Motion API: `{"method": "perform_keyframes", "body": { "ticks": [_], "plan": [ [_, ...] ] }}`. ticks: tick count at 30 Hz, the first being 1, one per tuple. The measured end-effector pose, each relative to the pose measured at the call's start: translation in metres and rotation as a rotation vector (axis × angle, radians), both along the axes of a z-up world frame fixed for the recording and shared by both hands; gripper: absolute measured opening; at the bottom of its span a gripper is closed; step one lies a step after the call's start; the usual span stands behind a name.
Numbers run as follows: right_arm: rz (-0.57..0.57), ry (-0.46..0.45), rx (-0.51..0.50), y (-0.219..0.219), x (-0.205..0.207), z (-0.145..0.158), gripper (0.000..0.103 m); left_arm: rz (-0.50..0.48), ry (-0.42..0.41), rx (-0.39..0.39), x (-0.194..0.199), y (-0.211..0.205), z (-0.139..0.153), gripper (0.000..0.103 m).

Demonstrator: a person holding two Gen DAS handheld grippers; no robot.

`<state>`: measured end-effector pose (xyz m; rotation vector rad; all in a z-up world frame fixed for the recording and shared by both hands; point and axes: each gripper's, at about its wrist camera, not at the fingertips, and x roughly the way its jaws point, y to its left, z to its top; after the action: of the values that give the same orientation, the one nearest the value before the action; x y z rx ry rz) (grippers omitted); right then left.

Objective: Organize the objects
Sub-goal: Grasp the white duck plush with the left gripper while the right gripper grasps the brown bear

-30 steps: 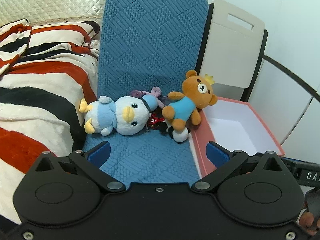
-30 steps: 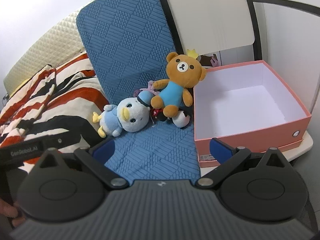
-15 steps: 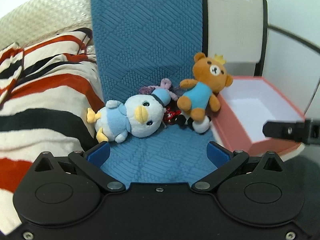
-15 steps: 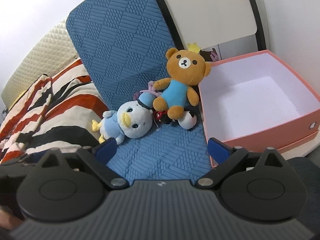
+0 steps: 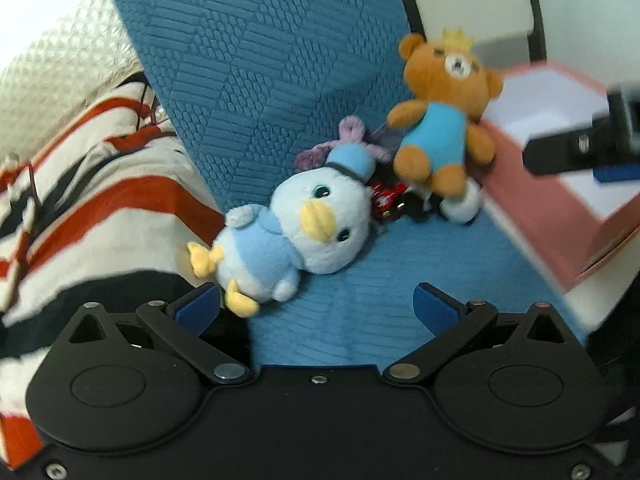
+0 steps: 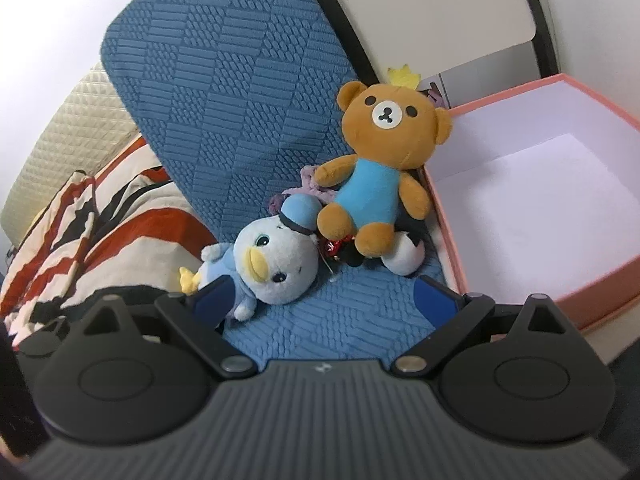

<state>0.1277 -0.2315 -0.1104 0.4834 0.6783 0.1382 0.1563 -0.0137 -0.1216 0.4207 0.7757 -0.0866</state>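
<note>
The plush toys lie in a small heap at the centre of both views, on a blue quilted cushion [image 6: 240, 92] that covers a seat and its back. We see a pale blue duck plush [image 5: 304, 232] lying on its side in the middle of the left wrist frame, its yellow beak turned toward us and its yellow feet pointing to the lower left. Just to its upper right a brown bear plush [image 6: 380, 164] in a light blue shirt leans against the side of a pink box [image 6: 600, 280], which fills the right of the right wrist frame and stands open with a white interior. Between and beneath the duck and the bear we make out a purple knitted toy [image 5: 352, 136] and a small red and black item [image 5: 388, 200], too tangled to name. A red, black and cream striped blanket [image 6: 120, 220] spreads across the left of both frames. Our left tongs [image 5: 316, 304] are spread wide and hold nothing, with the left blue pad just beside the duck's foot. Our right tongs [image 6: 328, 300] are likewise wide apart and empty, low in the frame in front of the duck; a finger of them juts in at the right edge of the left wrist view, over the box.
</note>
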Motion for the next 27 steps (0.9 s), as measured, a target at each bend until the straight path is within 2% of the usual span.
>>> {"method": "perform_keyframes", "body": {
  "ticks": [3,8,17,22,27],
  "plan": [
    [-0.011,0.022,0.039,0.003,0.019,-0.009,0.097,-0.005,0.01,0.048,0.021,0.004,-0.015,0.103],
    [-0.026,0.033,0.005,0.013,0.047,-0.023,0.097,-0.054,0.043,0.134,0.045,0.004,-0.038,0.103],
    [-0.155,0.087,0.043,0.011,0.097,-0.054,0.097,-0.14,0.072,0.273,0.084,0.003,-0.077,0.103],
    [-0.233,0.077,0.005,0.01,0.117,-0.07,0.098,-0.165,0.101,0.295,0.117,0.011,-0.094,0.103],
    [-0.231,0.049,-0.042,0.008,0.131,-0.076,0.098,-0.209,0.088,0.377,0.14,0.018,-0.108,0.103]
  ]
}}
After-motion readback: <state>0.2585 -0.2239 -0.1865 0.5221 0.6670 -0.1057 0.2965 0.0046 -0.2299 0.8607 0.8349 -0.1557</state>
